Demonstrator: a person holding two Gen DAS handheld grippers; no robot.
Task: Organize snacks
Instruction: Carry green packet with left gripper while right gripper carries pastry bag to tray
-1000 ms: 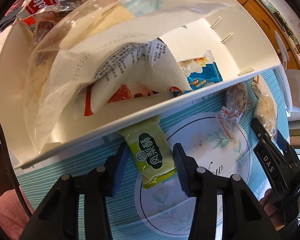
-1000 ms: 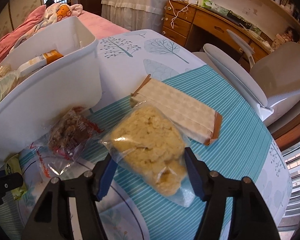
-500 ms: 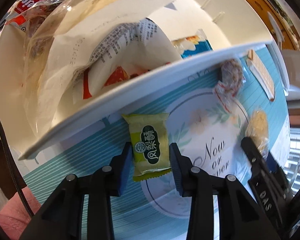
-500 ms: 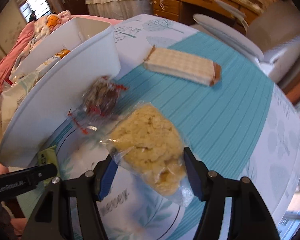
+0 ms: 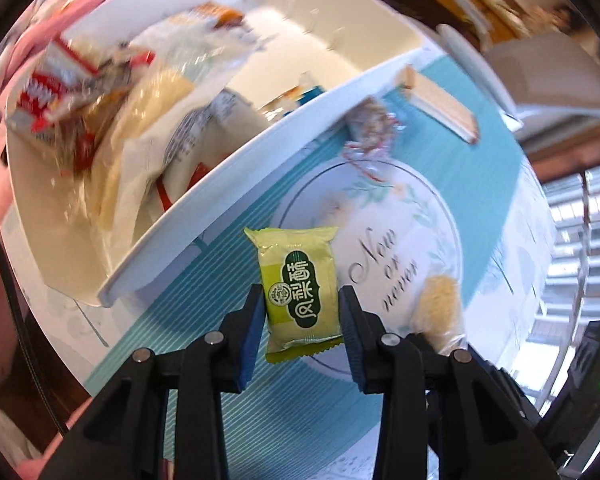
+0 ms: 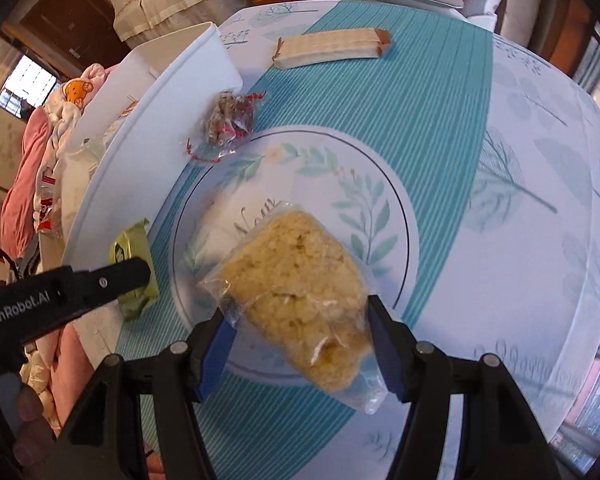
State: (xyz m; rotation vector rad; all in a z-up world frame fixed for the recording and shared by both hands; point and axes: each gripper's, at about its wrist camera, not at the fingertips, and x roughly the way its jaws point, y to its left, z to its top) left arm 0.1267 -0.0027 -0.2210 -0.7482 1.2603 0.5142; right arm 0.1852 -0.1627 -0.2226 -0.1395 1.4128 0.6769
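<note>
Green-labelled yellow-green snack packet (image 5: pixel 300 290) pinched in left tool (image 5: pixel 300 322); crumbly yellow bag (image 6: pixel 300 296) clamped in right tool (image 6: pixel 302 338).

A round table (image 6: pixel 520 152) in a teal-striped cloth is carrying a white bin (image 6: pixel 152 120) at its edge, a wafer pack (image 6: pixel 332 46) and a small wrapped snack (image 6: pixel 228 120).

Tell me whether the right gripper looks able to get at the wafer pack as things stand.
Probably not yet: the right gripper is shut on the clear bag of yellow crisps. The wafer pack lies uncovered on the tablecloth.
</note>
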